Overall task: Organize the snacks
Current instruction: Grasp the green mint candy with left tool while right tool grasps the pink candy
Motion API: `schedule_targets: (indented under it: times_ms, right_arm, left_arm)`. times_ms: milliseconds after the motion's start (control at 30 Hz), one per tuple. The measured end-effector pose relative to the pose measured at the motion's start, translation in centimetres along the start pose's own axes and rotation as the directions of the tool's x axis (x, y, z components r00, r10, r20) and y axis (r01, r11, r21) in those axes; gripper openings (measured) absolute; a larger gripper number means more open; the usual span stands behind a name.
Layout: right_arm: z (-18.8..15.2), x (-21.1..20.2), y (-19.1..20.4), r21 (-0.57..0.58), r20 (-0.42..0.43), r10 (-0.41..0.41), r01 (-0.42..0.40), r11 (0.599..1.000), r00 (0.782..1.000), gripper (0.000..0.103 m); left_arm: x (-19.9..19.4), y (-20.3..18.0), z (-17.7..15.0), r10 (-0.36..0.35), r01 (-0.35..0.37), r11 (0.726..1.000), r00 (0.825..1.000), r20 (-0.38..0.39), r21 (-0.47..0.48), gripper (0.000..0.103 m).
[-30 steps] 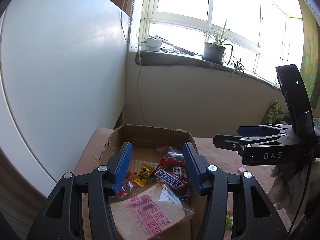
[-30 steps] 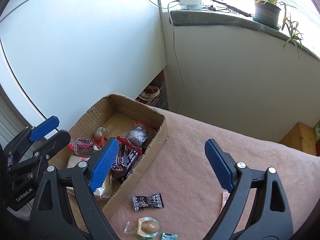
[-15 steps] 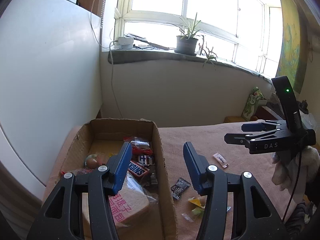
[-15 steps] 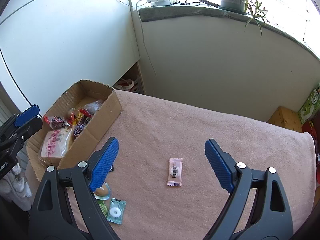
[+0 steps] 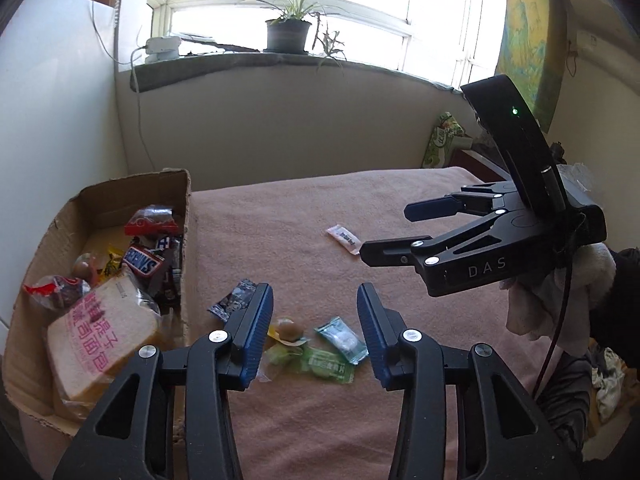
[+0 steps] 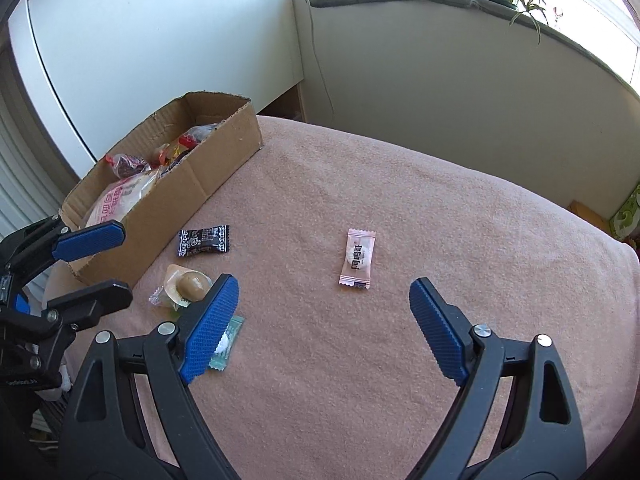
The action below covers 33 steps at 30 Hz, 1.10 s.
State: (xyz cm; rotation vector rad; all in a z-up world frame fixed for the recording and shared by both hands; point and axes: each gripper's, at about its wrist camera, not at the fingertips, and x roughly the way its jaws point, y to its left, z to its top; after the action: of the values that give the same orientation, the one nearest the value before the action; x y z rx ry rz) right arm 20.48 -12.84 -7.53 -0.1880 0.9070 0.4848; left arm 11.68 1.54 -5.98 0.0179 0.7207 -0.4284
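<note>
Left gripper [image 5: 315, 322]: blue-padded fingers [image 5: 256, 330] closing, nothing pinched between them; in the left wrist view they frame a small cluster of loose sweets low in the centre of the frame, namely a jelly cup with a brown centre [image 5: 289, 330], a teal wrapped candy [image 5: 342, 338] and a green wrapped candy [image 5: 326, 364] lying on the pink blanket [image 5: 280, 224]. A black wrapped candy [image 5: 234, 300] sits just left of the left finger, near the wall of the cardboard box [image 5: 186, 216]. Right gripper [image 6: 324, 312]: fingers [image 6: 210, 330] spread wide and released, empty; in the right wrist view a pink wrapped candy [image 6: 357, 259] lies on the blanket just above the gap between them, apart from both pads. The teal candy is partly hidden behind the left-hand pad in that view. The box occupies the left side of both views and holds a packaged bread slice with pink print [image 5: 100, 336], a Snickers bar [image 5: 144, 260], a red-topped packet [image 5: 152, 222] and other small wrapped items too crowded to tell apart. Upper part of the left wrist frame: a windowsill with a potted plant [image 5: 288, 28] and a white power strip [image 5: 162, 46]. A white cloth-covered hand [image 5: 560, 284] carries the right gripper at the right edge of that frame.
</note>
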Motion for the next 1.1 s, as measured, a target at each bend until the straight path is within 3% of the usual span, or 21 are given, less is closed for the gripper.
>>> schedule_targets:
  times_ms: [133,267,367,500,800,900,933,1000,1100]
  right_arm:
    - [0.0,1.4,-0.9,0.01,-0.033,-0.014,0.014,1.0,0.999,0.077]
    - [0.3,2.5,-1.7,0.002,-0.052,-0.032,0.032,0.999,0.998,0.075]
    - [0.7,3.1,-2.2,0.005,-0.059,-0.034,0.034,0.999,0.998,0.065]
    - [1.0,4.1,-2.8,0.015,-0.074,-0.025,0.026,1.0,0.997,0.065]
    - [1.4,6.0,-3.3,0.017,-0.097,-0.023,0.024,1.0,0.995,0.059]
    - [1.5,6.6,-3.3,0.009,-0.103,-0.032,0.033,0.999,0.994,0.059]
    - [1.6,6.7,-3.2,0.004,-0.101,-0.036,0.037,0.999,0.994,0.059]
    - [1.8,6.9,-2.9,-0.004,-0.1,-0.041,0.041,0.999,0.994,0.055]
    - [1.9,7.2,-2.5,-0.034,-0.099,-0.075,0.072,0.997,0.992,0.041]
  left_arm:
    - [2.0,-1.2,-0.8,-0.009,0.01,1.0,0.997,-0.074,0.018,0.039]
    - [3.4,-1.9,-1.1,-0.011,0.014,0.999,0.993,-0.116,0.029,0.039]
    - [4.3,-2.1,-1.2,-0.007,0.012,0.999,0.989,-0.147,0.036,0.039]
    - [5.4,-2.1,-1.7,0.007,-0.001,0.999,0.983,-0.182,0.035,0.039]
    - [7.1,-2.7,-0.7,0.029,-0.014,0.997,0.978,-0.205,0.077,0.038]
    - [7.7,-3.4,-0.6,0.048,-0.022,0.992,0.978,-0.203,0.127,0.03]
    - [7.8,-3.5,-0.5,0.046,-0.019,0.991,0.978,-0.202,0.135,0.023]
    - [7.9,-3.7,-0.5,0.047,-0.019,0.989,0.979,-0.197,0.144,0.022]
    - [7.9,-3.9,-0.6,0.046,-0.018,0.989,0.981,-0.191,0.147,0.02]
